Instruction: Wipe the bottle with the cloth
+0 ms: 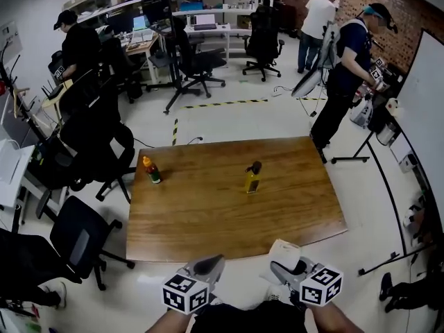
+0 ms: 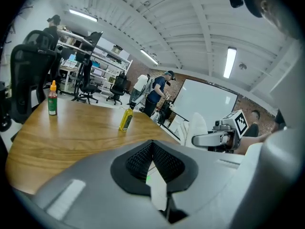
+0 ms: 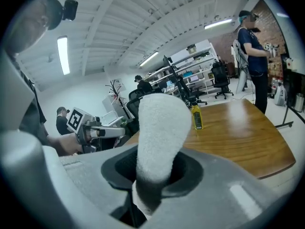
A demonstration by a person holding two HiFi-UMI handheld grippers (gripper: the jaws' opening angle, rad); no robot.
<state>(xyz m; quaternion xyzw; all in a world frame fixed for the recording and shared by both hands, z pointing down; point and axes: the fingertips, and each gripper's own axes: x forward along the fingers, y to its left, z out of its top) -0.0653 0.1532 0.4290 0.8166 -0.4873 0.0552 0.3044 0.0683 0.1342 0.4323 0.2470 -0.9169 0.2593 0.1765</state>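
A yellow bottle [image 1: 252,179] with a dark cap stands upright near the middle of the wooden table [image 1: 208,220]. It also shows in the left gripper view as the yellow bottle [image 2: 126,119] and in the right gripper view as the yellow bottle [image 3: 197,117]. My right gripper [image 1: 286,268] hovers off the table's near edge, shut on a folded white cloth [image 3: 159,128] that sticks up from its jaws. My left gripper [image 1: 210,263] is beside it, also short of the table, shut and empty [image 2: 152,147]. Both are well away from the bottle.
A second bottle [image 1: 151,170], green with an orange cap, stands near the table's far left corner. Black office chairs [image 1: 83,234] crowd the table's left side. People stand at desks and a whiteboard [image 1: 423,103] in the background.
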